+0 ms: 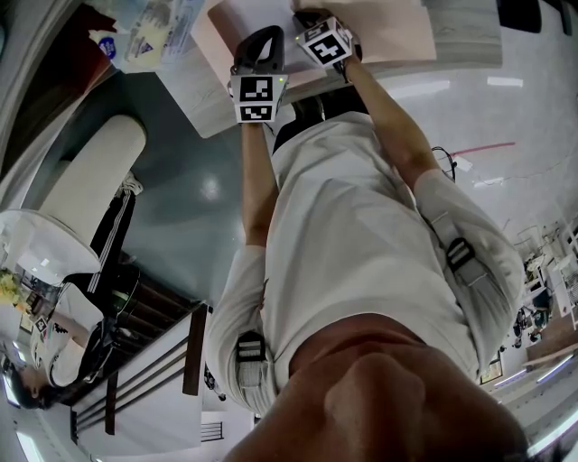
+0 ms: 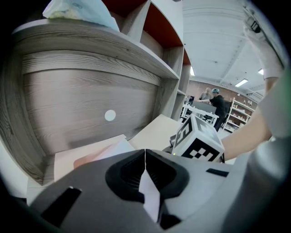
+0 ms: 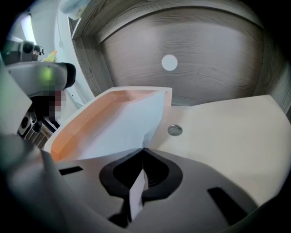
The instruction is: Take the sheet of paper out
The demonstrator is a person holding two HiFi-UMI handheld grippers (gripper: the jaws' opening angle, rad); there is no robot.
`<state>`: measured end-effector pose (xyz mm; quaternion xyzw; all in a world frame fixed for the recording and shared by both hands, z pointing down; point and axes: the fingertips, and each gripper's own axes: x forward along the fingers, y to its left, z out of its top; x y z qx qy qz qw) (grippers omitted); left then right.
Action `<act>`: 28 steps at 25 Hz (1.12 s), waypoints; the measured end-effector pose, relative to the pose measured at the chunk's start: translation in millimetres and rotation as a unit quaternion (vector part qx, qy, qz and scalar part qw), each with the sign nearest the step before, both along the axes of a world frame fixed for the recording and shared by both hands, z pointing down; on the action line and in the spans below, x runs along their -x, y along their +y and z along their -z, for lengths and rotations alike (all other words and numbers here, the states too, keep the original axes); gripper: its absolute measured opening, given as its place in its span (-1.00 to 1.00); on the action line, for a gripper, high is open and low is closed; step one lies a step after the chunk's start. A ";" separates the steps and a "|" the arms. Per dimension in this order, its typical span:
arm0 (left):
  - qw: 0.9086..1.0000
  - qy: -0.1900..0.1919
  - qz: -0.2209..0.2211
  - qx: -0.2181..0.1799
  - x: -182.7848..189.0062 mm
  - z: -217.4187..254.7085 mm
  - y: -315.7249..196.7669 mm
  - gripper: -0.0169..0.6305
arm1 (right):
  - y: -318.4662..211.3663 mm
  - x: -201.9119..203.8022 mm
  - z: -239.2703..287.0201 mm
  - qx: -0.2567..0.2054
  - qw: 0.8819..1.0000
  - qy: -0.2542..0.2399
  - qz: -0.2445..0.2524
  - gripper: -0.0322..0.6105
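Note:
A pink-orange folder [image 3: 91, 120] lies open on the beige desk [image 3: 236, 136], with a white sheet of paper [image 3: 122, 125] inside it. My right gripper [image 3: 143, 150] is shut on the near corner of that sheet, and a strip of it shows between the jaws. My left gripper [image 2: 145, 152] is shut on a thin white edge, though I cannot tell whether it is sheet or folder. The pink folder [image 2: 86, 157] lies just beyond it. In the head view both grippers, left [image 1: 260, 50] and right [image 1: 316, 18], are side by side at the folder [image 1: 388, 32].
A grey wood shelf back with a white round cap [image 3: 169, 63] stands right behind the folder. A small metal disc [image 3: 175, 130] is set in the desk. A plastic bag [image 2: 82, 11] lies on the shelf above. A white chair [image 1: 90, 171] stands to the left. People [image 2: 218, 102] stand far off.

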<state>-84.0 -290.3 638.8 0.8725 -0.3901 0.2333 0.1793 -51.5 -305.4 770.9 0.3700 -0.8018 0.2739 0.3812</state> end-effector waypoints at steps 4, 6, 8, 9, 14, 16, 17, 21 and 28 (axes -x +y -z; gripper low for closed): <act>1.000 0.000 -0.001 -0.002 0.2 1.0 1.1 -0.88 | 0.4 -1.4 1.5 0.001 1.000 -0.003 -0.005 -0.84; 1.000 0.000 -0.004 -0.003 -0.9 2.0 2.0 -0.88 | 1.2 -4.7 -0.1 0.002 1.000 -0.001 -0.009 -0.84; 1.000 0.001 -0.006 -0.004 -2.1 2.0 2.6 -0.88 | 2.7 -7.6 -0.9 0.005 1.000 0.000 -0.014 -0.84; 1.000 0.000 -0.007 -0.004 -2.8 2.1 2.7 -0.88 | 1.9 -8.5 1.0 0.003 1.000 -0.001 -0.015 -0.84; 1.000 0.000 -0.015 -0.006 -9.1 4.3 3.9 -0.88 | 1.3 -16.7 4.4 -0.001 1.000 -0.001 -0.024 -0.84; 1.000 0.000 -0.020 -0.007 -12.0 5.0 5.2 -0.88 | 0.4 -19.9 7.0 -0.007 1.000 -0.002 -0.028 -0.84; 1.000 0.000 -0.022 -0.007 -13.4 5.6 5.8 -0.88 | 1.2 -22.7 7.5 -0.007 0.999 -0.001 -0.031 -0.84; 1.000 -0.001 -0.030 -0.008 -17.8 8.2 7.5 -0.88 | 6.1 -35.2 8.3 -0.002 0.999 0.002 -0.048 -0.84; 0.999 -0.001 -0.048 -0.013 -28.3 11.5 8.2 -0.88 | 5.7 -49.9 14.7 -0.012 0.998 0.004 -0.066 -0.84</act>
